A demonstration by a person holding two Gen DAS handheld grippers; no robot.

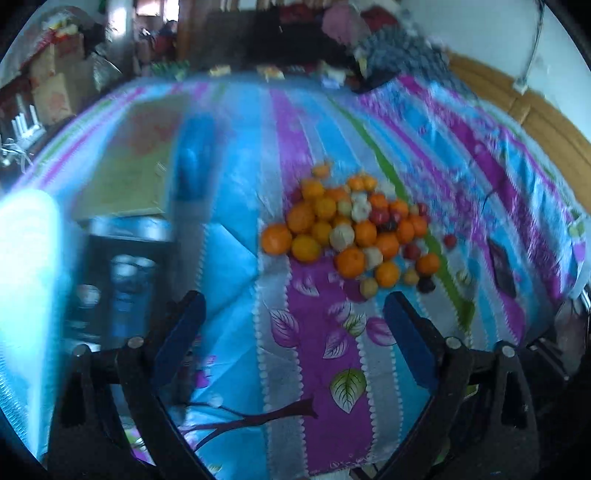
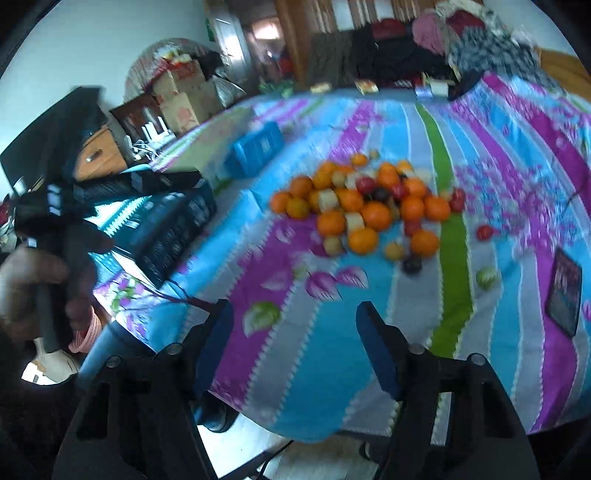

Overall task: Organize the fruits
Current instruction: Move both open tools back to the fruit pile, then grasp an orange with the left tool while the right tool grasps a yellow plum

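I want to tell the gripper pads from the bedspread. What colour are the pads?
Dark blue pads, on black arms; clearest in the right wrist view.

A bed is covered with a striped bedspread (image 2: 454, 229) in blue, purple, grey and one green band, printed with leaves and a dark branch. A blue packet (image 2: 256, 147) lies on it toward the far left beside a pale green flat board (image 1: 136, 155), and a dark phone-like slab (image 2: 564, 291) lies near the right edge. Beyond the far end of the bed is a heap of clothes (image 2: 436, 33), with cardboard boxes (image 2: 181, 96) stacked at the left and a wooden drawer (image 2: 99, 155) below them.
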